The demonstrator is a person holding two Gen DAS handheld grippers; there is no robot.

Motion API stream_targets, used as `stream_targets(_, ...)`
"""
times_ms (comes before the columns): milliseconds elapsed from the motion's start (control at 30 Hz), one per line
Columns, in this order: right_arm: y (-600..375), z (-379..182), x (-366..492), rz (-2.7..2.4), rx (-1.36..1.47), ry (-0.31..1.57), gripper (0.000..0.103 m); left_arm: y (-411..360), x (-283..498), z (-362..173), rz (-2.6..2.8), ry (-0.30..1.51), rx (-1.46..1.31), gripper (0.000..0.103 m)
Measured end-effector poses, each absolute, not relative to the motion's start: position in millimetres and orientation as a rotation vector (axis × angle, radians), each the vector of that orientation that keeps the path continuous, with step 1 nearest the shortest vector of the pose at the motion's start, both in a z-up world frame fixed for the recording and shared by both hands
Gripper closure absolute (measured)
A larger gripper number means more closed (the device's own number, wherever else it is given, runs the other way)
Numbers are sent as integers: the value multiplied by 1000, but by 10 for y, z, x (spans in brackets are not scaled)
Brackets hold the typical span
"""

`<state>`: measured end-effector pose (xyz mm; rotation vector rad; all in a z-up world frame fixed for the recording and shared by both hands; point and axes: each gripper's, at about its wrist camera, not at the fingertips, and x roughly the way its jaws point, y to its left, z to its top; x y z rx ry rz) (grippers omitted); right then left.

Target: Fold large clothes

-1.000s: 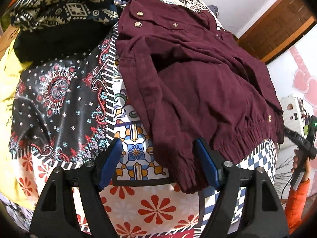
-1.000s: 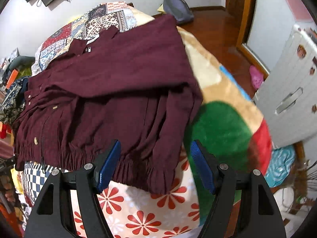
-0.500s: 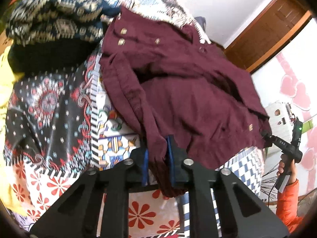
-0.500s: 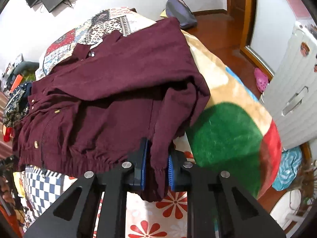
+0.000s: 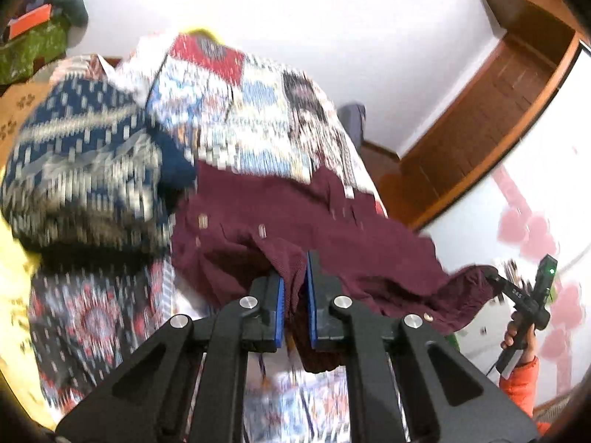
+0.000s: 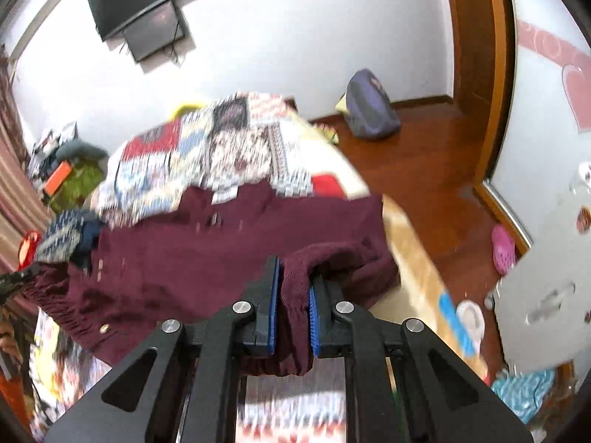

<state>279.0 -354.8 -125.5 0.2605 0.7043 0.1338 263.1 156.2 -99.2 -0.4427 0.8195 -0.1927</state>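
Note:
A maroon button-up jacket [image 5: 362, 254] lies on a bed covered with patterned quilts [image 5: 240, 110]. My left gripper [image 5: 294, 288] is shut on the jacket's hem corner, lifted off the bed. My right gripper [image 6: 293, 291] is shut on the opposite hem corner of the jacket [image 6: 184, 269], also lifted. The other hand-held gripper [image 5: 524, 302] shows at the right edge of the left wrist view, gripping cloth. Both views are motion-blurred.
A blue patterned garment pile [image 5: 81, 170] lies left of the jacket. A wooden door [image 5: 491, 110], purple backpack [image 6: 369, 110], pink shoe [image 6: 502, 249] on the wooden floor, and a white cabinet [image 6: 546, 288] stand to the right. A wall-mounted TV [image 6: 144, 11] hangs behind.
Both grippers shut on the jacket's hem corners, then lifted and carried them up towards the collar end; the views tilted upward.

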Motion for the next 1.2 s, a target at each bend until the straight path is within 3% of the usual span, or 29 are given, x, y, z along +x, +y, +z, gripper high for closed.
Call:
stream_targets(267,-3565,-1216,3793,134,300,700,92,1650,3669,-1057,-94,820,-420,94)
stream_targets(767,-3458,-2034,4914,39,240,927,91,1597,4853,-2114,66,1012,-269,90)
stream_targets(900,-3417,-2017,4939,52,167,977,83,1580,4934,-2178,58,1052,-239,89)
stream_targets(967,-3395,-1952,4960,62,140,997,81,1576,4945,-2131,47,1073,-235,86)
stream_targets(1133,-3353,-1655,4877,79,110,1024,69,1609,4882,-1841,-21,1078,-307,63)
stream_targets(1200,-3330,-1498,4813,44,92,983,48,1616,4828,-1653,-9,1052,-292,48)
